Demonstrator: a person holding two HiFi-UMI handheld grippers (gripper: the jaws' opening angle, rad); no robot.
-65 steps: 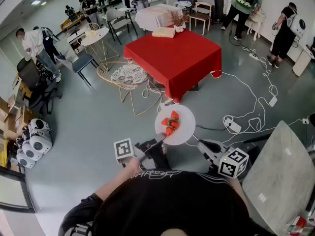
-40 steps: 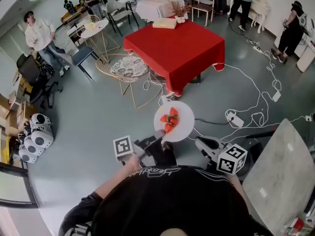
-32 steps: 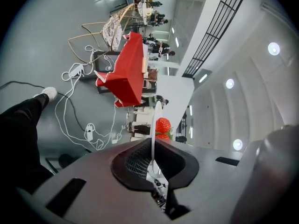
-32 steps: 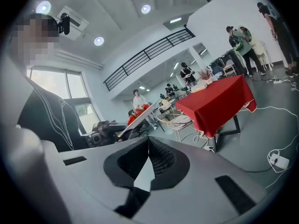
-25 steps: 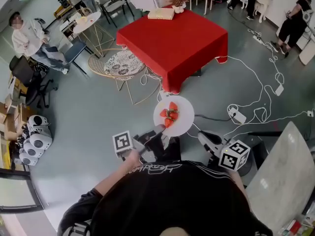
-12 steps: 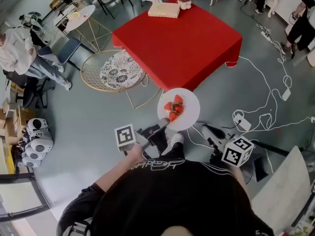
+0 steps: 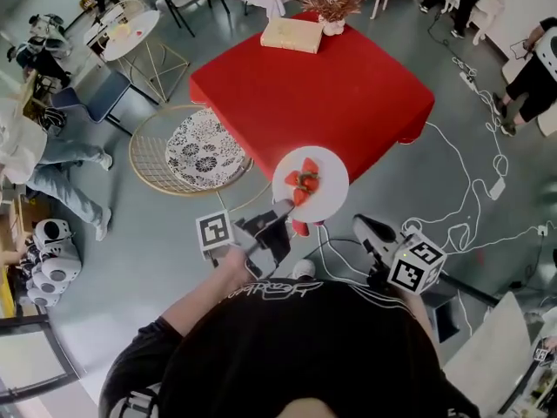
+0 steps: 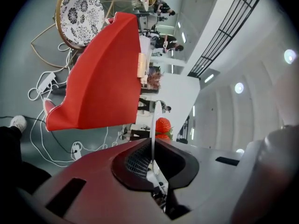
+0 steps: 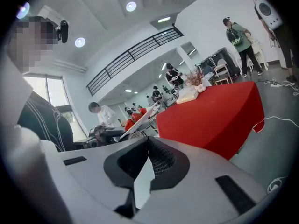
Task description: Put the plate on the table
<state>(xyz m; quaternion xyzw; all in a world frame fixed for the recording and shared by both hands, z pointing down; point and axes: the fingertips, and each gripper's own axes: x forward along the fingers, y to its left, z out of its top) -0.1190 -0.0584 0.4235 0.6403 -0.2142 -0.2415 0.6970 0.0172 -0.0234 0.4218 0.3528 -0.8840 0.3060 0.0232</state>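
A white plate (image 7: 324, 190) carrying strawberries (image 7: 303, 181) hangs in the air over the near edge of the red-clothed table (image 7: 313, 94). My left gripper (image 7: 283, 209) is shut on the plate's near rim. In the left gripper view the plate (image 8: 153, 120) stands edge-on between the pads, with the strawberries (image 8: 162, 125) beyond and the red table (image 8: 103, 78) to the left. My right gripper (image 7: 365, 227) hangs lower right of the plate, shut and holding nothing. The right gripper view shows its jaws (image 9: 148, 140) together, the plate (image 9: 142, 119) to the left and the table (image 9: 210, 118) ahead.
A wicker chair with a patterned cushion (image 7: 187, 151) stands left of the table. White cables (image 7: 470, 198) trail over the floor at right. A flat box (image 7: 292, 35) and a vase of dried flowers (image 7: 332, 9) sit at the table's far side. People stand around the room's edges.
The person has walked toward the red table, which has come much closer. The plate, held all along by the left gripper, now reaches over the table's near edge.
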